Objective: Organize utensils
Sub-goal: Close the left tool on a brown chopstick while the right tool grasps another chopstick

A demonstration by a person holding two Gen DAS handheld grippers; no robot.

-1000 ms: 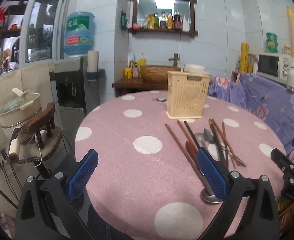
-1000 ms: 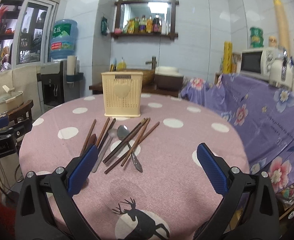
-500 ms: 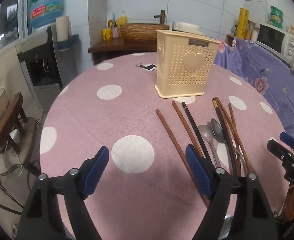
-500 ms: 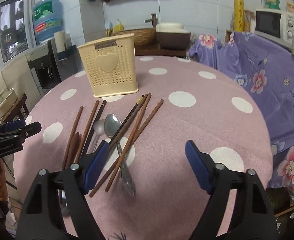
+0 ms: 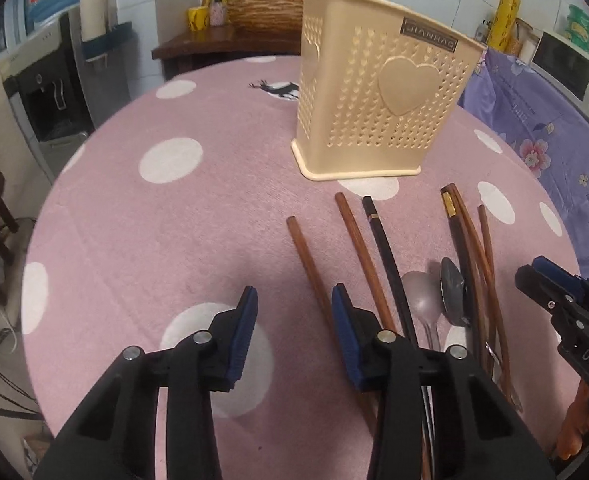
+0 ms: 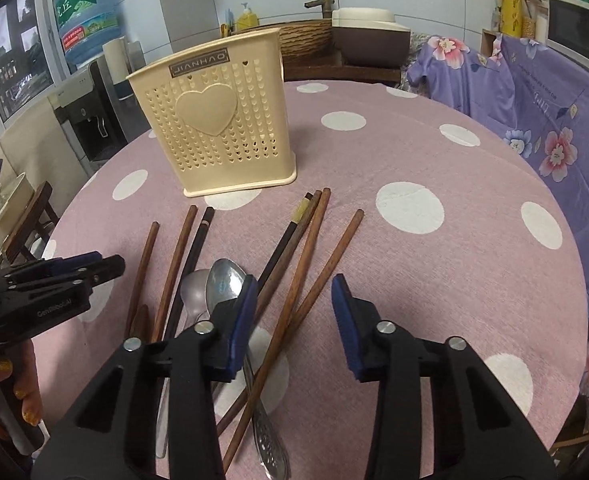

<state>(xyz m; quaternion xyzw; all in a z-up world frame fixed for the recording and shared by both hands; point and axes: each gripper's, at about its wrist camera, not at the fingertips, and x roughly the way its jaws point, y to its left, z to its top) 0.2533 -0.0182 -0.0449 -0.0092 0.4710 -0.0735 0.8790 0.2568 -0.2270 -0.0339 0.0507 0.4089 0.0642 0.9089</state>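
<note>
Both tools, left tool [image 5: 293,320] and right tool [image 6: 294,308], have just been narrowing, gripping nothing; chopsticks [image 6: 314,256] ahead look light, stiff, slippery: pinch mid-shaft.

Spoon handles [image 5: 428,332] vanish beneath the left gripper [image 5: 294,330].

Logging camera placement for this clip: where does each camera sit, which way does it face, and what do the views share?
Left wrist: on the left gripper, angled down over the table's left part; its open fingers, nothing between them, and the right gripper at the right edge.
Right wrist: on the right gripper, angled down over the chopsticks; its open fingers straddling two, the left gripper and a hand at left.
Shared: holder, chopsticks, spoons, table. Both jaws have just been closing.
</note>
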